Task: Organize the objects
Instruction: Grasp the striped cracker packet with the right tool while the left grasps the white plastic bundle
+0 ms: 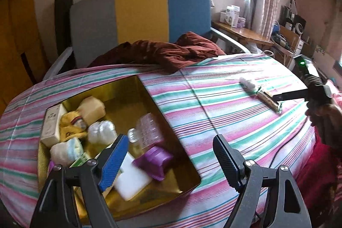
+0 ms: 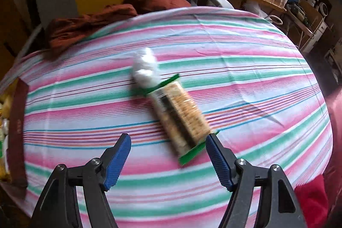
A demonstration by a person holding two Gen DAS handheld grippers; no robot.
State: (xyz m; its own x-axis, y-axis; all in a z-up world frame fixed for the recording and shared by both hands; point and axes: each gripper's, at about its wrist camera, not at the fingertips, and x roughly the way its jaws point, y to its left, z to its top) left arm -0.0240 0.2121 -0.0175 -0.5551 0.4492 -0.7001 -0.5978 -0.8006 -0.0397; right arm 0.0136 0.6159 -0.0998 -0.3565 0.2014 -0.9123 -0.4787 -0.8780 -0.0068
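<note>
Up close, left wrist view: left gripper (image 1: 168, 155) open, empty, over the gold box (image 1: 128, 91) of toiletries; only this view shows its contents. Right wrist view: right gripper (image 2: 168, 155) agape, nothing pinched; cracker pack (image 2: 181, 119) lies on the striped sheet (image 2: 256, 78) just ahead, white wad (image 2: 145, 69) touching its far end. Beyond: maroon cloth (image 2: 89, 22).

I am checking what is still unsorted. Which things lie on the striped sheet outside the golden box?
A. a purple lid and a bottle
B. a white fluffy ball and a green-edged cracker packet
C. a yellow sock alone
B: the white fluffy ball and the green-edged cracker packet lie together on the striped sheet.
</note>
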